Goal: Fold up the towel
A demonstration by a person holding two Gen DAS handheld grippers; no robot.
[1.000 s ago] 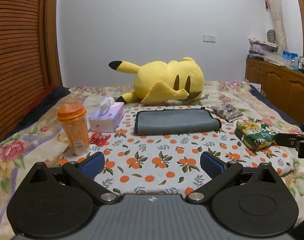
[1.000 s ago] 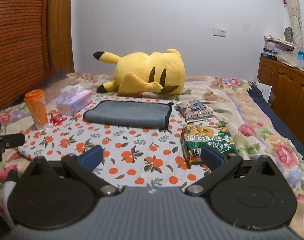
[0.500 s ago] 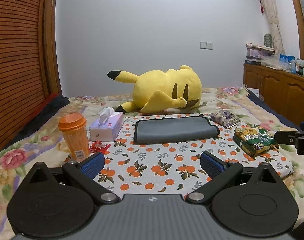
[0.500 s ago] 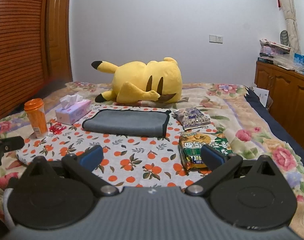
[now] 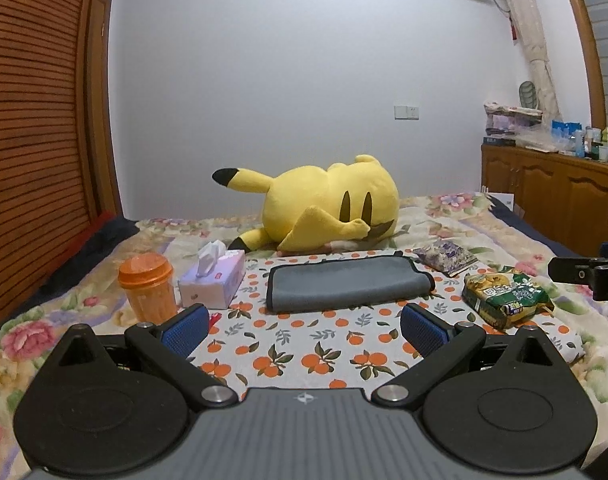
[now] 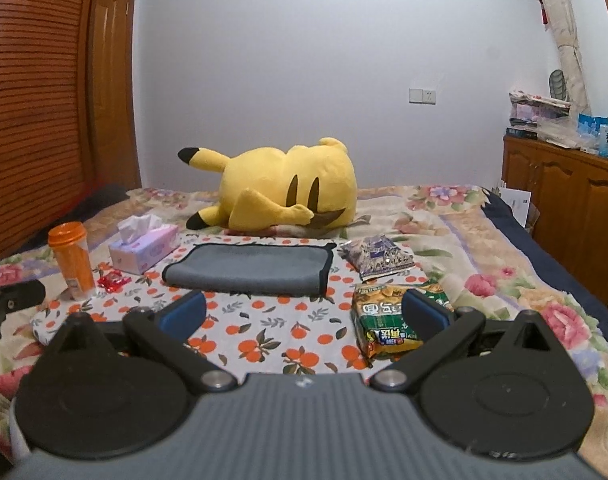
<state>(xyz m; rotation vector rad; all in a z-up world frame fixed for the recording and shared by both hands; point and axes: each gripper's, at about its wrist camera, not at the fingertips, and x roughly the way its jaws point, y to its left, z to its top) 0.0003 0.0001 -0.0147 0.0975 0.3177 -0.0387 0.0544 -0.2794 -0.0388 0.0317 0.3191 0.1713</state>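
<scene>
Hovering low over an orange-print cloth [image 5: 304, 344] on the bed [image 6: 504, 248], fingers apart on both left gripper [image 5: 302, 326] and right gripper [image 6: 304, 314]. Beyond, folded grey towel [image 5: 346, 286] flat mid-cloth; farther, yellow plush [image 5: 332, 208], white wall [image 5: 304, 80], wooden cabinets [image 5: 556, 196].

The grey towel [image 5: 346, 284] is soft, matt cloth with a dark stitched hem. It lies on a printed fabric sheet [image 5: 304, 344]. The yellow toy [image 5: 328, 204] is plush, the orange cup [image 5: 148, 292] translucent ribbed plastic, the snack bag [image 6: 388, 320] glossy film, the cabinet [image 6: 564, 196] varnished wood.
</scene>
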